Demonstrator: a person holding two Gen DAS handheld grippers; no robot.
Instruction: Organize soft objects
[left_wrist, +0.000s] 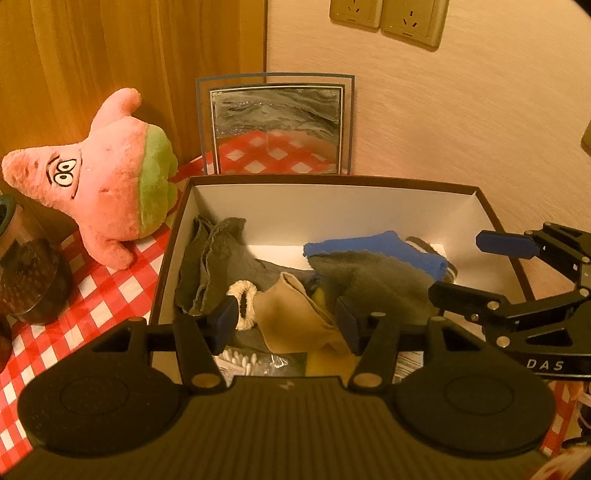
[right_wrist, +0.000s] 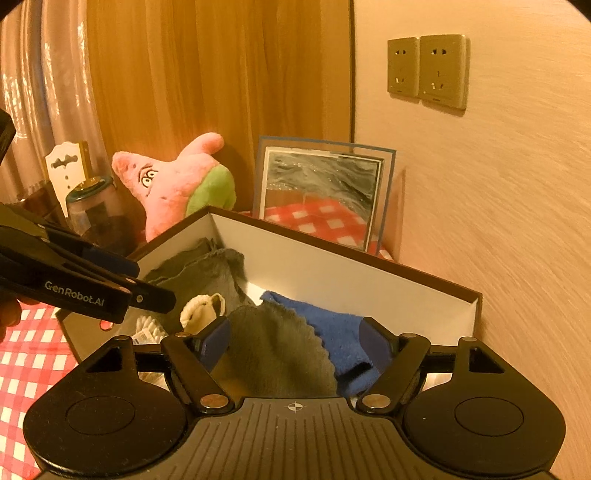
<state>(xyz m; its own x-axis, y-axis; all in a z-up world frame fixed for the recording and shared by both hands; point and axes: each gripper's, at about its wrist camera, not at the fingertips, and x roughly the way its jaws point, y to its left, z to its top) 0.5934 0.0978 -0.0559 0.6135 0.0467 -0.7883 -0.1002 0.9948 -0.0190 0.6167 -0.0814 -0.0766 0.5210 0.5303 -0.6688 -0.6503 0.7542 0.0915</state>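
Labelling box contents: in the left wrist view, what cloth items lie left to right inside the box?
Grey cloth → cream scrunchie → tan cloth → second grey cloth with blue cloth behind it.

Red-checked tablecloth (left_wrist: 103, 295) under open box (left_wrist: 332, 181), pink plush star (left_wrist: 107, 177), dark jar (left_wrist: 33, 280), leaning framed picture (left_wrist: 277, 125).

Glass-framed picture (left_wrist: 275, 125) leans against a wall on a red-checked tablecloth (left_wrist: 107, 295).
Twin gold wall sockets (right_wrist: 441, 70) sit above and right of the frame. A wood-grain panel (left_wrist: 147, 55) rises to its left, with a lidded jar (right_wrist: 94, 214), a white chair-shaped ornament (right_wrist: 68, 166) and a sheer curtain (right_wrist: 44, 74) farther left.
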